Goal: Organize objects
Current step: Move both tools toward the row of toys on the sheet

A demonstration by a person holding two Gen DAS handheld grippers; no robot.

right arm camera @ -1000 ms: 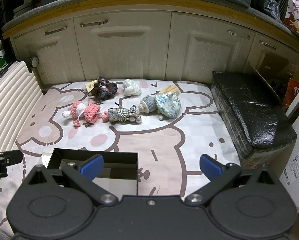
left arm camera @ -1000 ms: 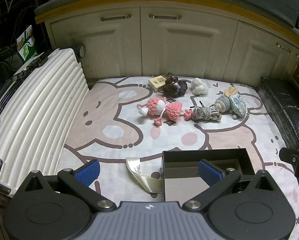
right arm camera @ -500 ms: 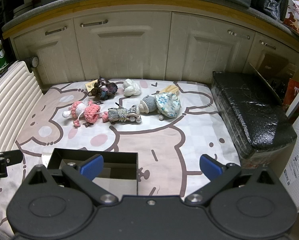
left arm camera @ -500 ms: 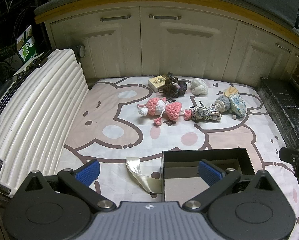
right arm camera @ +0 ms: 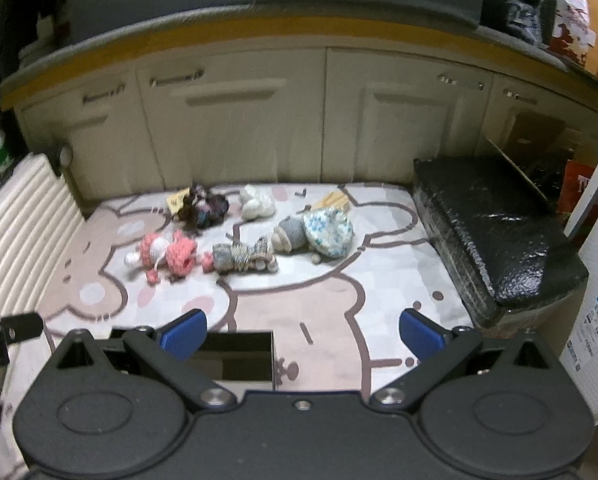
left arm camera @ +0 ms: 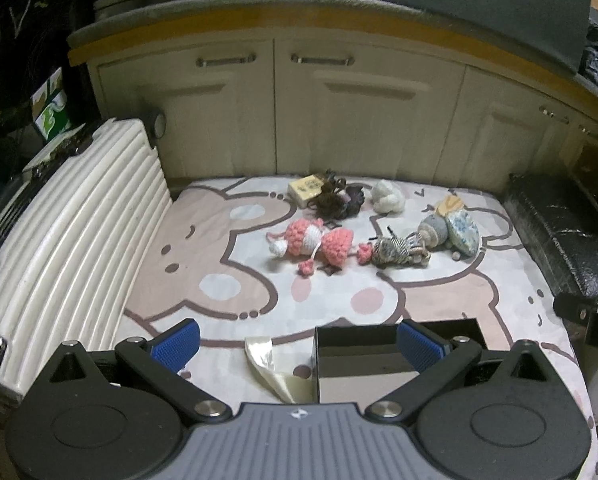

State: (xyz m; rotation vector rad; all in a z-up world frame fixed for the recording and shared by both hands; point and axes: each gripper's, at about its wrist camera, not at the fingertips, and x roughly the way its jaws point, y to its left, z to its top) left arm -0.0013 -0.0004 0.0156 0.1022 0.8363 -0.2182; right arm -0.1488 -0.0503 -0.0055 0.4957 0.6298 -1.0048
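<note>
Several small toys lie in a loose row at the far side of a cartoon-print mat (left arm camera: 219, 272): a pink crochet doll (left arm camera: 317, 240) (right arm camera: 167, 254), a striped grey doll (left arm camera: 397, 249) (right arm camera: 241, 257), a grey doll with a blue floral hat (left arm camera: 455, 230) (right arm camera: 319, 232), a white yarn ball (left arm camera: 387, 196) (right arm camera: 256, 202), a dark bundle (left arm camera: 339, 198) (right arm camera: 203, 206) and a small yellow box (left arm camera: 305, 188). An open black box (left arm camera: 379, 356) (right arm camera: 235, 356) sits near me. My left gripper (left arm camera: 299, 346) and right gripper (right arm camera: 302, 334) are both open and empty, well short of the toys.
A white ribbed suitcase (left arm camera: 59, 248) lies along the mat's left edge. A black wrapped bundle (right arm camera: 495, 236) borders the right. Cream cabinets (left arm camera: 319, 112) stand behind. A shiny film scrap (left arm camera: 271, 368) lies left of the box.
Both grippers have moved forward a little and the right view has blurred with motion. The toys and the box have not moved.
</note>
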